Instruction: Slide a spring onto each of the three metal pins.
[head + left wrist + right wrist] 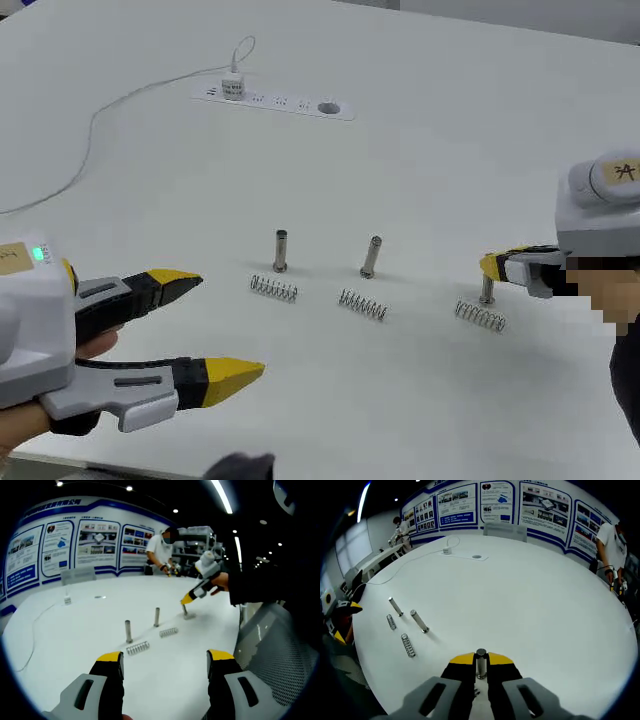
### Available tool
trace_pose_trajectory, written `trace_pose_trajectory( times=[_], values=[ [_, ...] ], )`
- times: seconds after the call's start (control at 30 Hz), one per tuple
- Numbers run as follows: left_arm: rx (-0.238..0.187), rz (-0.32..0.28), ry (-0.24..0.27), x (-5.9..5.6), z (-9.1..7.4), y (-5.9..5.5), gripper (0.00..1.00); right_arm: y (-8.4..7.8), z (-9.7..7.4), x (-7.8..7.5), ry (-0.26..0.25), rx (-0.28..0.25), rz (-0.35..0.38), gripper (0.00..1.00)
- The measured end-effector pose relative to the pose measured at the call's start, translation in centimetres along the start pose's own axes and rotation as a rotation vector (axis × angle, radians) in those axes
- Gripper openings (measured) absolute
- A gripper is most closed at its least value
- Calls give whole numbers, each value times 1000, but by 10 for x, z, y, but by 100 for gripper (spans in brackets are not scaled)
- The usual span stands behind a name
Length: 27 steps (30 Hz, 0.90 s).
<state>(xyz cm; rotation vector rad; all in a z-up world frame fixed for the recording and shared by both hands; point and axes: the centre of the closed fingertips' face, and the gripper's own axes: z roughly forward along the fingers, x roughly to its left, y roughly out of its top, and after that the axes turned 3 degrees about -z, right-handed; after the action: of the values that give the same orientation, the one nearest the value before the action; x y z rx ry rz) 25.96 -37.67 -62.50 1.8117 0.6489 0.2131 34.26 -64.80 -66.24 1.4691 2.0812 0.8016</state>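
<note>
At the lower left of the head view the left tongs [222, 326] stand spread wide, with nothing between their yellow tips, over the white desk [450, 150]. The hand behind them is cut off by the frame edge.

At the right edge the right tongs [493, 267] are pressed together on the right pin [487, 293], pinching its upper part, so the pin's head is hidden there. In the right gripper view that head pokes up between the yellow tips. Whether the pin's foot rests on the desk I cannot tell. The right spring [480, 316] lies on its side just below this pin in the frame. In the left gripper view it is too small to make out.

In mid-frame the left pin [281, 250] stands upright, and the middle pin [371, 256] looks slightly tilted in this view. The left spring [274, 288] and the middle spring [362, 304] lie flat on the desk, each just below its pin and apart from it.

At the upper middle lies a power strip [275, 100] with a white plug [233, 85] in it. Its cable [93, 120] runs off the left edge. The print on the wall posters [75, 540] in the left gripper view is too small to read.
</note>
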Motion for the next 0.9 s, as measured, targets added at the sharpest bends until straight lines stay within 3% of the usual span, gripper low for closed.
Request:
trace_pose_trajectory(
  times=[0.37,0.9],
  values=[
    [-1,-1,-4,0,0,0,69,-8,-9,13,13,-13,-9,9],
    [-4,-1,-9,0,0,1,69,-9,-12,17,30,-14,-37,10]
  ],
)
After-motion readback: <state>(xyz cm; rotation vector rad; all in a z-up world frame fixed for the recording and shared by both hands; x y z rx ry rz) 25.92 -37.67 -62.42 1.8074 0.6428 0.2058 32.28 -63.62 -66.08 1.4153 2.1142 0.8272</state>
